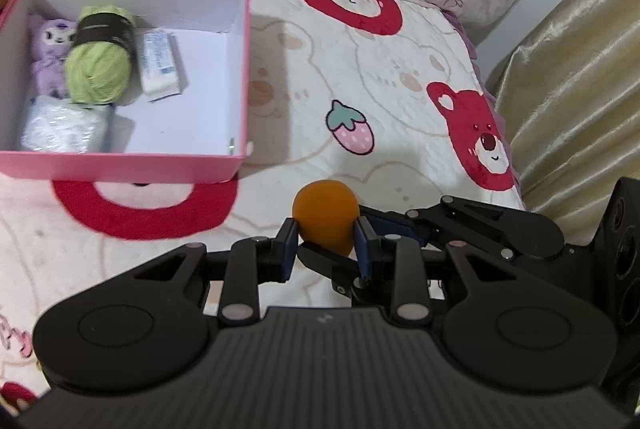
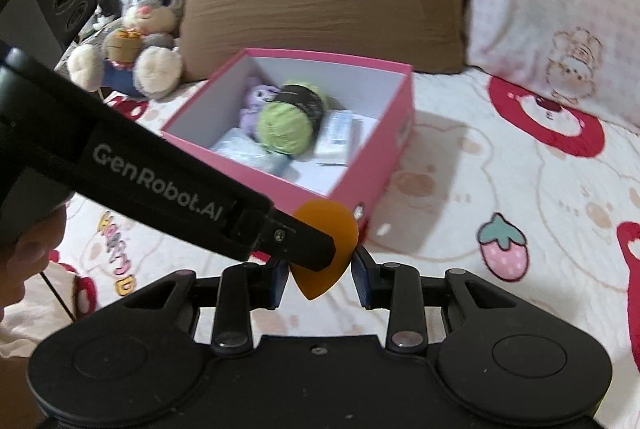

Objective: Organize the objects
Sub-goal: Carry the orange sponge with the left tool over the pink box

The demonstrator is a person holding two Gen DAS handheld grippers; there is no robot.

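Sponge in orange, teardrop-shaped and soft-looking (image 1: 326, 219), is sitting between the blue pads of the left gripper (image 1: 326, 245), whose jaws are nearly closed and pressing on both its sides. In the right wrist view the same sponge (image 2: 326, 249) is hanging point-down between the right gripper's (image 2: 320, 279) pads; that gripper's jaws are standing partly open, the right pad touching the sponge's edge, though whether the left pad is pressing I cannot tell, since the left gripper's black finger is crossing in front. The sponge is being held above the bear-printed white bedspread (image 1: 360, 77), just near of the pink cardboard box (image 1: 120, 165). Inside the box a green yarn ball (image 1: 98, 67) is lying beside a purple plush toy (image 1: 48, 57), a white packet (image 1: 158, 63) and a clear-wrapped bundle (image 1: 60, 127). Farther off, a grey rabbit plush (image 2: 140, 29) is leaning against a brown pillow (image 2: 320, 9).
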